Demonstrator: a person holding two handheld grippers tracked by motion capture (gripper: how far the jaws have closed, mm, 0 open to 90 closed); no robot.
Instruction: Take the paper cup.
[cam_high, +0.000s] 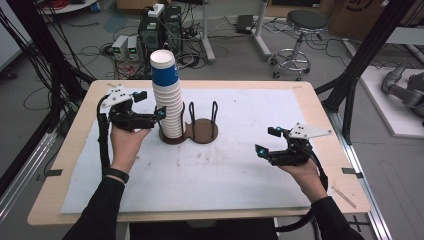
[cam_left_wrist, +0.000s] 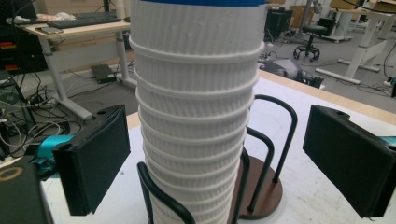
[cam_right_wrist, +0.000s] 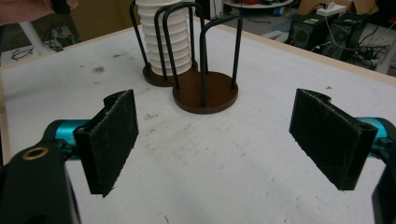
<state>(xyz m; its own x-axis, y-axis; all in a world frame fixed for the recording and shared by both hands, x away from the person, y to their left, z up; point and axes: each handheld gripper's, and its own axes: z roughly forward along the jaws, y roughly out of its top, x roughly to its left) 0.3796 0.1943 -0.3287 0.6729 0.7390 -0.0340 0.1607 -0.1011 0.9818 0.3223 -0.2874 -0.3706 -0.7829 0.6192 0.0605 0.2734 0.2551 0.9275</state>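
Two open tongs (cam_high: 161, 114) (cam_high: 260, 150), one cup stack (cam_high: 167, 107)

Both hands forward, left gripper (cam_high: 161, 113) and right gripper (cam_high: 266, 141) fingers spread wide apart.

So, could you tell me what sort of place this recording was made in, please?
Most likely a robotics or engineering lab. Computer towers and tangled cables sit on the floor behind the table, a work stool stands nearby, and a desk with a keyboard shows in the left gripper view.
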